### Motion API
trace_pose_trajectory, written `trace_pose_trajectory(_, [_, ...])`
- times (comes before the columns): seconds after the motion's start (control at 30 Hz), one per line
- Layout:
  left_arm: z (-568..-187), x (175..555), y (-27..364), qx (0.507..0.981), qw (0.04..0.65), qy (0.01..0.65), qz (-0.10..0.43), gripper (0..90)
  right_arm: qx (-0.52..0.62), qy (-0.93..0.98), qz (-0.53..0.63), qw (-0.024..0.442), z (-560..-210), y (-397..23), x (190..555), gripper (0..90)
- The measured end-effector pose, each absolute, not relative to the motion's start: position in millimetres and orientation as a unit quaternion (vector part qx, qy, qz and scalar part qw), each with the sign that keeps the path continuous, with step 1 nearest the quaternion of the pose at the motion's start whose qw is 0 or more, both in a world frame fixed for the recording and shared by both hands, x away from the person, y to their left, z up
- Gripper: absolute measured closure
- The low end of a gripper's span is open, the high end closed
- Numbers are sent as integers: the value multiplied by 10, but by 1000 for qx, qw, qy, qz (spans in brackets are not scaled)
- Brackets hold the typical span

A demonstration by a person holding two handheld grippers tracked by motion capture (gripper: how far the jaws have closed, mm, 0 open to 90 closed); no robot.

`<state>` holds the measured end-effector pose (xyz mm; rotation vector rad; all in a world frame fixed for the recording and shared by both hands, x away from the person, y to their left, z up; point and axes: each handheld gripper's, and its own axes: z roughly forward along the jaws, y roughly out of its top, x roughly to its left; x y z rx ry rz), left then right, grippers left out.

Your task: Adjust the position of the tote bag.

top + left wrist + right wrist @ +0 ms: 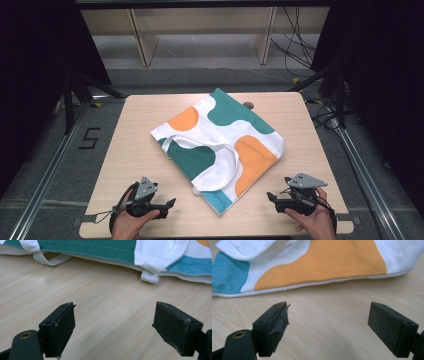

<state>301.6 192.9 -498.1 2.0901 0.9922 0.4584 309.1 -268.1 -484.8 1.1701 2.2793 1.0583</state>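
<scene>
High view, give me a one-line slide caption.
Flat white cloth tote bag with green and orange patches on a wooden table, open left tongs and right tongs nearby.

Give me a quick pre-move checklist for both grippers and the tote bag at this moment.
1. Left gripper jaws open, nothing between them: ok.
2. Right gripper jaws open, nothing between them: ok.
3. Tote bag lies wholly on the table: ok.
4. Handles lie on top of the bag, reachable: ok.
5. Bare table between each gripper and the bag's edge: ok.
6. Bag empty inside: cannot tell.
</scene>
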Motion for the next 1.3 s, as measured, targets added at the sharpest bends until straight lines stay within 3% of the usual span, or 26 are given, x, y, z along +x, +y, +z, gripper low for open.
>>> trace_pose_trajectory(0.73, [-4956,3024,1950,821,375,386,189,164,385,821,376,192,-4832,-2524,3087,213])
trace_pose_trajectory(0.8, [-4962,3027,1953,824,369,385,194,164,358,832,375,195,-4832,-2407,3105,256])
trace_pose_trajectory(1.0, [-4955,3030,1958,817,377,390,197,164,321,847,383,181,-4795,-2061,3121,271])
trace_pose_trajectory(1.1, [-4944,3028,1962,817,373,391,201,164,307,854,394,145,-4762,-1847,3089,296])
trace_pose_trajectory(1.3, [-4935,3032,1979,820,368,389,203,164,269,870,388,139,-4778,-1569,3062,325])
